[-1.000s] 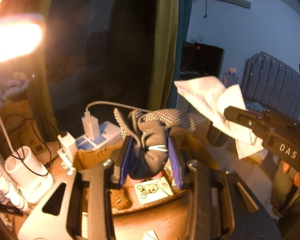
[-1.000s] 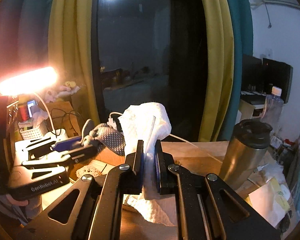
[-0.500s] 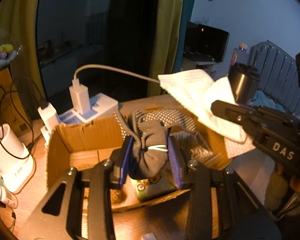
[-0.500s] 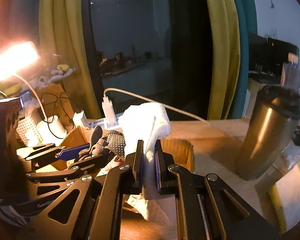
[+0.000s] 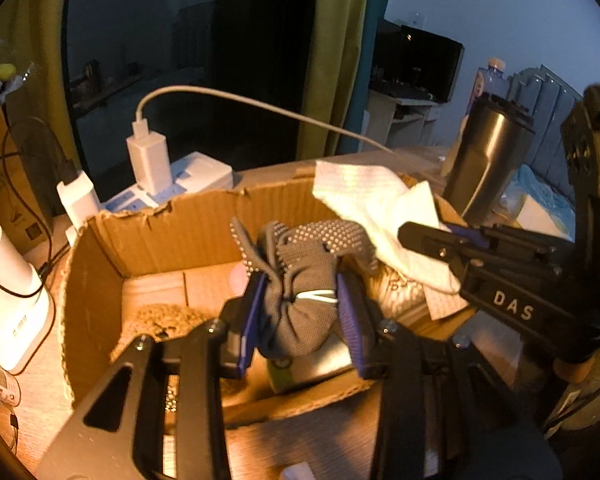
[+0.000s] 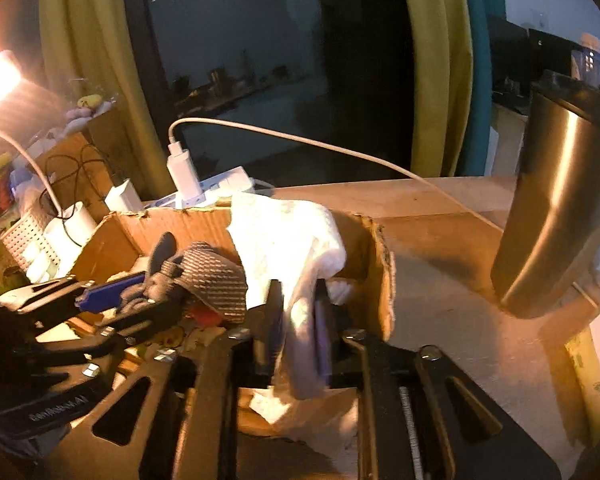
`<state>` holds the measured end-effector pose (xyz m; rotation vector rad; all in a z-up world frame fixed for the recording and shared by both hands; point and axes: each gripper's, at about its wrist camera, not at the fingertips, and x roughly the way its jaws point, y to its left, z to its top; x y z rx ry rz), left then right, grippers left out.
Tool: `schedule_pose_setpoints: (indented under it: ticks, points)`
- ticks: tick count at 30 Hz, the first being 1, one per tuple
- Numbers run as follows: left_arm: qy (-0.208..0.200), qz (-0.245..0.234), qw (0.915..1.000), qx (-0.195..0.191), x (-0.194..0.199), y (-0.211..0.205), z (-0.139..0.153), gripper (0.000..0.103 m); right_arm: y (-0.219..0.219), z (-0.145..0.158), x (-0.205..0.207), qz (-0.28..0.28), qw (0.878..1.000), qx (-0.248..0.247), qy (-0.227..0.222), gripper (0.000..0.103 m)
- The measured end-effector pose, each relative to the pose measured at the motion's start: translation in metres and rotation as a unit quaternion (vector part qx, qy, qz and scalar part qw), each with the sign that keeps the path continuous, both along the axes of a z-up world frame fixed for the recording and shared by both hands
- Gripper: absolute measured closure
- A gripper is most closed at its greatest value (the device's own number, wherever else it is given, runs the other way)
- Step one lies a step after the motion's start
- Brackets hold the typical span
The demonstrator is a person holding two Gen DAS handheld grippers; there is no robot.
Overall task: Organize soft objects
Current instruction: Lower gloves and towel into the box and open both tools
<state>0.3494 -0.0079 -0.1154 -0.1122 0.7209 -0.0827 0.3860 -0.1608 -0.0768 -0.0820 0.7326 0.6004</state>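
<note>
The left tool grips a grey dotted glove between its 2 blue pads, jaws parting slightly. The glove stands roughly upright above the open cardboard box, fingers pointing up and away. The right tool has a white cloth between its pads; its jaws are opening, and blur makes pad contact uncertain. The cloth's lower end hangs below the jaws, its upper part leaning over the box's right end.
</note>
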Motion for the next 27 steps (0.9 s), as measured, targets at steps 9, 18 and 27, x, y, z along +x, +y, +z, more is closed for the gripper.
schedule_pose_setpoints:
  ticks: [9,18,27]
  points:
    - [0.01,-0.01,0.9999,0.002,0.003,-0.003,-0.004,0.064,-0.026,0.026,-0.016,-0.032,0.999,-0.006,-0.039,0.039]
    - [0.011,-0.031,0.9995,0.004,0.0,-0.012,0.0,0.064,-0.038,-0.012,0.002,-0.06,0.997,-0.026,0.04,0.039]
    - [0.022,-0.033,0.9992,0.009,0.001,-0.012,0.003,0.049,-0.037,0.002,-0.009,-0.061,0.998,-0.023,0.021,0.039]
